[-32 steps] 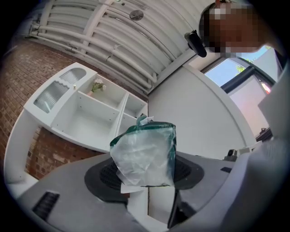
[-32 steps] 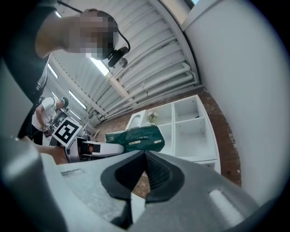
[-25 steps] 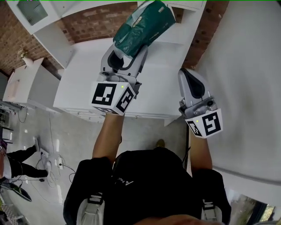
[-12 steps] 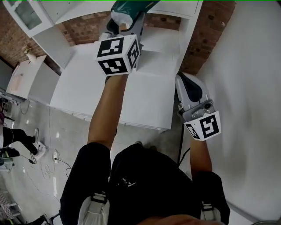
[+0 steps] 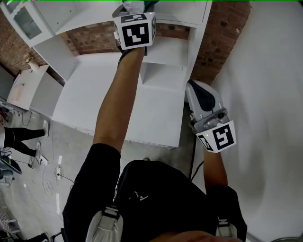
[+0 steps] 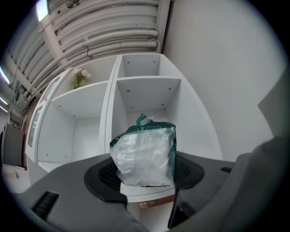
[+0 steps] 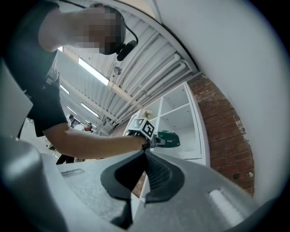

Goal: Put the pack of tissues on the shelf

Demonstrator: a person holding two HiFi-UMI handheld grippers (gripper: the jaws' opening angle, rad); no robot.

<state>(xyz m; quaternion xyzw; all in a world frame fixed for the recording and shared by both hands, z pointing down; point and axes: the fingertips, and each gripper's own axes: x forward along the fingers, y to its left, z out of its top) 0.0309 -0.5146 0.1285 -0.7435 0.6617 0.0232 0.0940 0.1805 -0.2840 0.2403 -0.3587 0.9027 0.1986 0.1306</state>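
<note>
The pack of tissues (image 6: 145, 154), clear plastic with green edges, sits between the jaws of my left gripper (image 6: 144, 176), which is shut on it. It is held up in front of the white shelf unit (image 6: 147, 81), facing the right-hand column of compartments. In the head view only the left gripper's marker cube (image 5: 136, 29) and a scrap of the pack (image 5: 134, 4) show at the top edge. My right gripper (image 5: 195, 91) hangs lower at the right, shut and holding nothing. From the right gripper view the green pack (image 7: 168, 139) appears just short of the shelf (image 7: 188, 131).
A white cabinet top (image 5: 94, 90) lies below the shelf unit. A brick wall (image 5: 218, 42) stands behind it and a plain white wall to the right. Flowers (image 6: 79, 78) sit in an upper-left compartment. A person (image 5: 19, 137) and cables (image 5: 47, 175) are on the floor at left.
My left gripper has lifted the tissue pack up and away toward the shelf, so the pack has nearly left the head view. The right gripper has barely moved.
</note>
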